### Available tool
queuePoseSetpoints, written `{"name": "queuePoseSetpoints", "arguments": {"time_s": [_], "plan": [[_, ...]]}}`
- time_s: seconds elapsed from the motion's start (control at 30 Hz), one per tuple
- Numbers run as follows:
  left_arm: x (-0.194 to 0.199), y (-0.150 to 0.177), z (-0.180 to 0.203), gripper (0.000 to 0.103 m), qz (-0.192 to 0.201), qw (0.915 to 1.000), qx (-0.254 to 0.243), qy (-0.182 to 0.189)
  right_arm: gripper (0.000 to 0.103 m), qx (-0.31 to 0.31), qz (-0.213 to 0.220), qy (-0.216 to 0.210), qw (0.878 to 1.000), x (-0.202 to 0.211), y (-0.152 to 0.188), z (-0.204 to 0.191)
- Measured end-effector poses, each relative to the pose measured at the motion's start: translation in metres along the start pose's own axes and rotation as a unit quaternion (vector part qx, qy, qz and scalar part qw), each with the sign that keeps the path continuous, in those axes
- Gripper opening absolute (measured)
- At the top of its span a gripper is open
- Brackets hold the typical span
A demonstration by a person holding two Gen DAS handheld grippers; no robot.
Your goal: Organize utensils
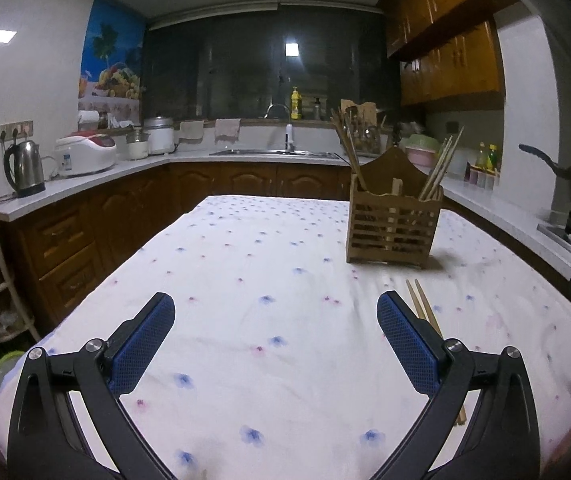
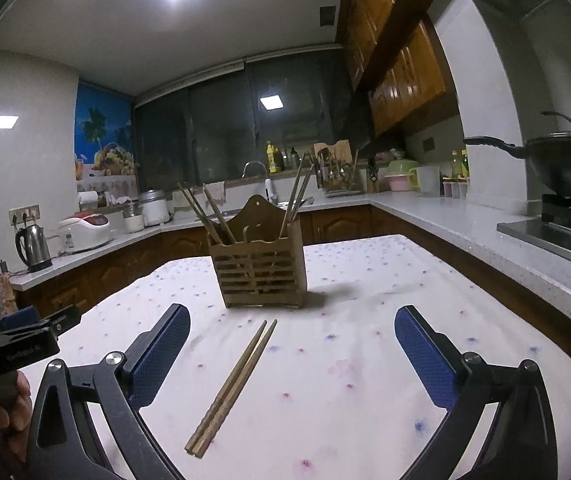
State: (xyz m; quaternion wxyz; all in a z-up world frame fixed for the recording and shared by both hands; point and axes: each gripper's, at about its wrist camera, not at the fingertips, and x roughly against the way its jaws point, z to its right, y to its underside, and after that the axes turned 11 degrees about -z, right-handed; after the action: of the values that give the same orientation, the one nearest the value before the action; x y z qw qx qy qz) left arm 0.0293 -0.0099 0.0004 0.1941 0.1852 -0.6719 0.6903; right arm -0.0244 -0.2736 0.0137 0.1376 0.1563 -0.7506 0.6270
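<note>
The right gripper (image 2: 291,344) hangs above the surface (image 2: 365,400) with its blue pads spread wide and nothing between them. Directly ahead of it, inside the span of the two fingers and closer to the left finger, lies the loose pair of chopsticks (image 2: 233,388), flat on the flowered cloth. The two sticks lie side by side, touching or nearly so. Their long axis runs away from the gripper and slants a little to its right, thick ends nearest, thin tips pointing toward the wooden holder (image 2: 259,270). The holder stands upright farther ahead, beyond the tips and apart from them, with other chopsticks leaning in its left and right compartments.

The left gripper (image 1: 275,334) is also spread and empty. From it the same pair (image 1: 421,300) lies off to the right, partly hidden behind its right finger, and the holder (image 1: 395,220) sits ahead and to the right.

By my judgement the right gripper is the nearer and better lined up; it would need to close across the sticks' width.
</note>
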Motion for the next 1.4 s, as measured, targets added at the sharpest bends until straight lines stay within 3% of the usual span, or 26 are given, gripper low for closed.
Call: {"name": "queuePoseSetpoints", "arguments": {"time_s": [0.87,1.4], "plan": [[-0.001,0.007,0.010,0.103,-0.002,0.9998,-0.017,0.006,0.103,0.020,0.008,-0.010,1.000,0.002,0.014,-0.007],[0.007,0.005,0.022,0.103,0.020,0.9992,-0.036,0.003,0.103,0.022,0.016,-0.012,1.000,0.005,0.013,-0.007]]}}
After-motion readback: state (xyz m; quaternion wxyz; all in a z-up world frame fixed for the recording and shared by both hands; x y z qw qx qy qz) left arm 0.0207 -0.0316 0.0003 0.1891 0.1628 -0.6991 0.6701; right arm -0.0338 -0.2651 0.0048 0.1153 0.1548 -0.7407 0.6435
